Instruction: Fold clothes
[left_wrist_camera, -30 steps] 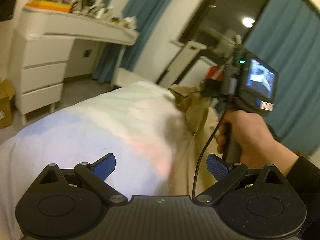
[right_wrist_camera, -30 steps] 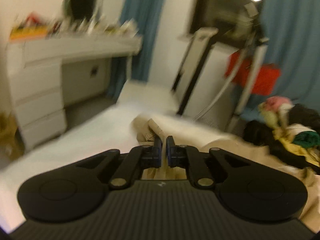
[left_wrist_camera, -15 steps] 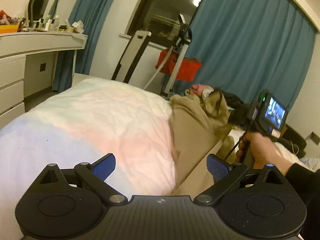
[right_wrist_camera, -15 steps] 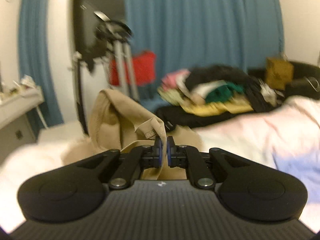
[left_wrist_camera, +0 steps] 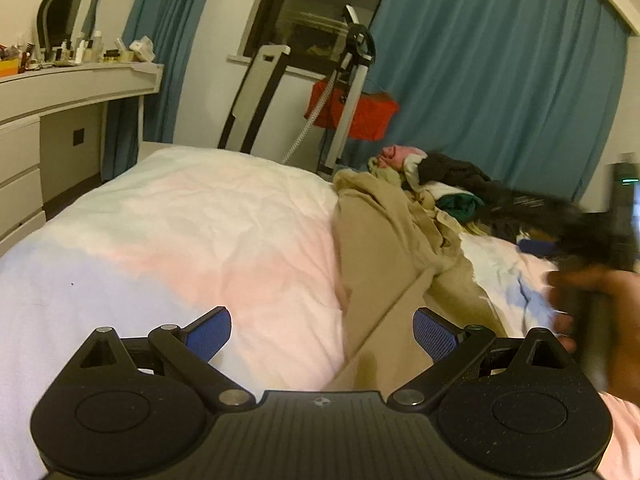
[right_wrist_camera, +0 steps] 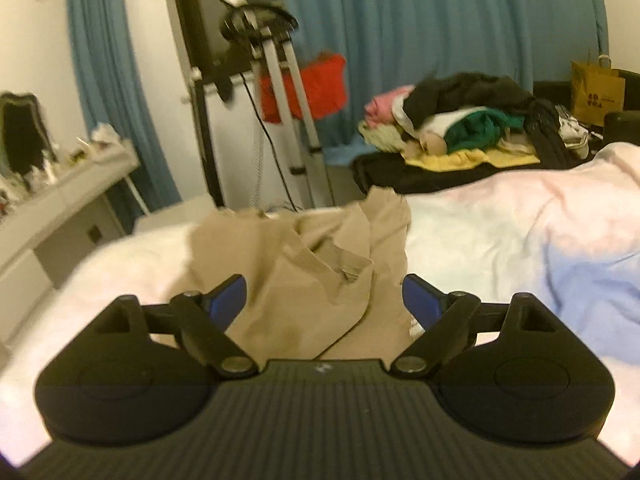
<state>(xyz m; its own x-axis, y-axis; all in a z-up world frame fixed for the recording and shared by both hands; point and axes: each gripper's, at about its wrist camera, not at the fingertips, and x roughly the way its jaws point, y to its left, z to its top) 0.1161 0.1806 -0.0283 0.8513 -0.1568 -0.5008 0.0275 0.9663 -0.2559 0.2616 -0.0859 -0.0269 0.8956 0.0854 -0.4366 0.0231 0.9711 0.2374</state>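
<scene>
Blurry at the far right: right hand (left_wrist_camera: 596,304), hard to make out. Left gripper (left_wrist_camera: 322,330) wide apart, holding nothing. Right gripper (right_wrist_camera: 324,298) wide apart too, just over the tan clothes (right_wrist_camera: 320,252). Tan clothes bunched on the bed (left_wrist_camera: 200,220). Lots of bare sheet on the left side.

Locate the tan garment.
The tan garment lies crumpled on the bed, just ahead of the open right gripper, with the clothes pile behind it.
</scene>
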